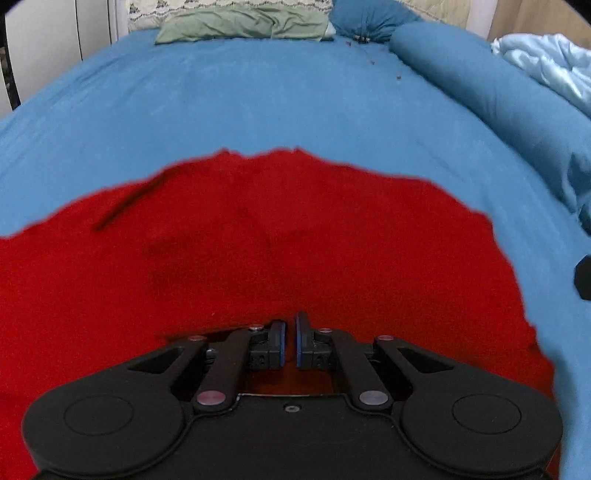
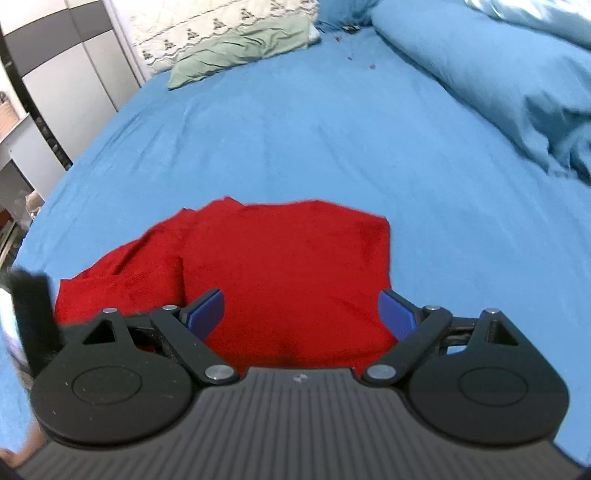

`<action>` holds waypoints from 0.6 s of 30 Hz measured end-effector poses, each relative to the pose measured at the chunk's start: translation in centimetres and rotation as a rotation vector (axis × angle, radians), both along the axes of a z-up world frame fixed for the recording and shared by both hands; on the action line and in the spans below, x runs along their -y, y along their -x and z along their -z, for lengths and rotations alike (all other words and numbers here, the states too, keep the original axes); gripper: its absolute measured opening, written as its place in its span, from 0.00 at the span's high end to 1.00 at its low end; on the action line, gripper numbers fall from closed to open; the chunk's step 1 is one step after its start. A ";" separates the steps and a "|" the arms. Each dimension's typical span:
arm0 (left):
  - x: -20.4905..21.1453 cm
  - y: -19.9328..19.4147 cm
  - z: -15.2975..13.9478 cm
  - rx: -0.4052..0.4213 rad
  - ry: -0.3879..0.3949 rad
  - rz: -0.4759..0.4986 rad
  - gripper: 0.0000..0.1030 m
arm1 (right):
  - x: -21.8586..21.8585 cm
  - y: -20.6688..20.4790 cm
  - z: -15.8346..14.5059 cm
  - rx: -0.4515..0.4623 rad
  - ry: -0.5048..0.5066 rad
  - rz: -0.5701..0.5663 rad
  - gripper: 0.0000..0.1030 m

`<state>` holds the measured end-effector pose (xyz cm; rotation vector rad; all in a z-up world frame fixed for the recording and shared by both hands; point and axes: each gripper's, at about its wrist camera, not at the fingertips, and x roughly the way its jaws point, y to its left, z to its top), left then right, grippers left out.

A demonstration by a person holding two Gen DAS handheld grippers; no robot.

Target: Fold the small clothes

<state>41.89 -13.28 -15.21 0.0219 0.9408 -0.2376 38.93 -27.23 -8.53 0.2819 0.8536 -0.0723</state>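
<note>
A red garment (image 1: 258,240) lies spread on the blue bed sheet (image 1: 295,99). My left gripper (image 1: 290,341) hovers low over its near edge with the blue pads almost together; a thin gap shows between them and no cloth is visibly pinched. In the right wrist view the same red garment (image 2: 288,266) lies partly folded, with a flap at its left side. My right gripper (image 2: 301,314) is wide open above the garment's near edge, its blue pads (image 2: 207,310) on either side, holding nothing.
A green pillow (image 1: 240,26) lies at the head of the bed. A rolled blue duvet (image 1: 498,99) runs along the right side, with a pale blue quilt (image 1: 554,62) beyond it. A grey wardrobe (image 2: 66,77) stands left of the bed.
</note>
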 end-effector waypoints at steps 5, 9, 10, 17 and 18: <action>-1.7 1.2 -1.4 0.011 0.031 0.045 0.38 | 0.1 0.1 0.8 -0.010 -0.021 -0.022 0.00; -5.5 2.4 -3.7 0.049 -0.034 0.014 0.28 | -1.5 -1.3 0.2 0.009 0.012 -0.114 0.00; -7.5 2.4 -4.2 0.053 -0.062 -0.017 0.28 | -2.6 -2.0 0.1 0.002 0.029 -0.160 0.00; -17.8 3.6 -3.9 0.027 -0.177 -0.175 0.27 | -12.5 -6.0 3.4 -0.073 0.281 -0.554 0.01; -18.9 3.8 -3.5 0.012 -0.182 -0.185 0.27 | -13.8 -6.3 4.1 -0.078 0.327 -0.598 0.06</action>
